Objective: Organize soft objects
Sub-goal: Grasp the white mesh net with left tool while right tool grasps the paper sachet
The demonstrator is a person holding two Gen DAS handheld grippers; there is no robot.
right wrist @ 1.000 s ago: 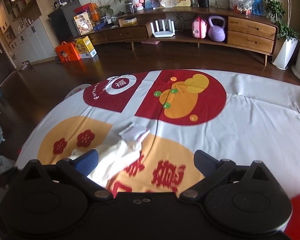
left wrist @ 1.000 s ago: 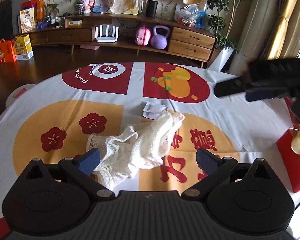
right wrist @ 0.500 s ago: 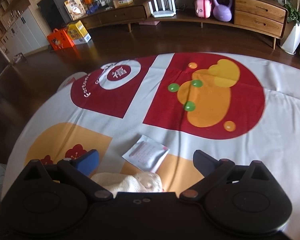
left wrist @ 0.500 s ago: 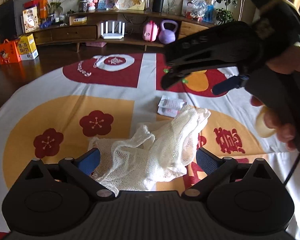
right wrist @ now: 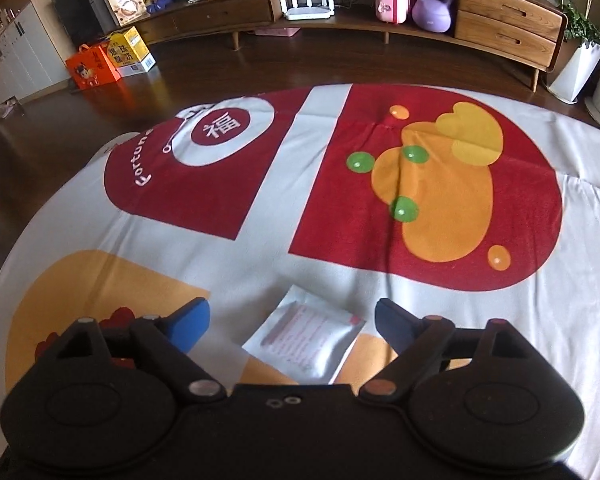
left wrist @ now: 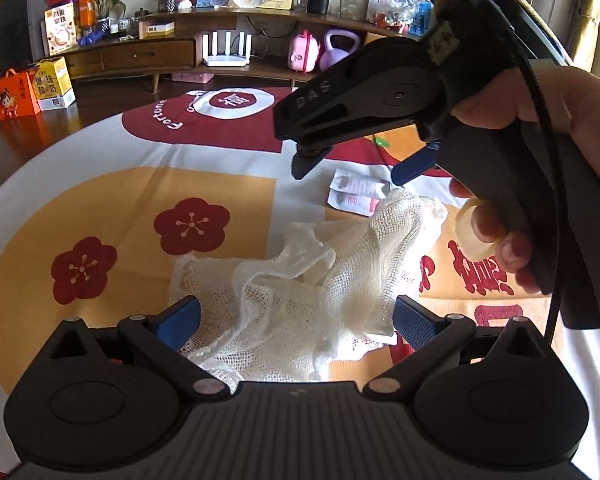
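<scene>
The cream mesh cloth (left wrist: pixel 300 280) lay crumpled on the printed tablecloth (left wrist: pixel 140 184) that covered the worktop, spread over the orange panel beside two red plum-blossom prints. The left gripper (left wrist: pixel 296 316) hung low over the cloth's near end with its blue-padded fingers (left wrist: pixel 178 320) set wide apart; folds of the mesh lay between them, but the pads did not press on it.

Just beyond the cloth's far end lay a small white paper packet (left wrist: pixel 354 194), touching or just under the mesh edge. In the left wrist view the right gripper (left wrist: pixel 352 164) came in from the right, held by a hand (left wrist: pixel 540 184) wrapped round its grey handle, and pointed down at that packet.

From the right wrist view, the packet (right wrist: pixel 304 340) sat on the tablecloth (right wrist: pixel 260 240) between the right gripper's (right wrist: pixel 292 324) fingers (right wrist: pixel 190 322). Those jaws had just been closing a little yet stood wide, clear of the packet on both sides and gripping nothing.

Behind the worktop ran a dark wooden floor and a long wooden sideboard (right wrist: pixel 500 28) carrying a purple kettlebell (right wrist: pixel 432 6).
</scene>
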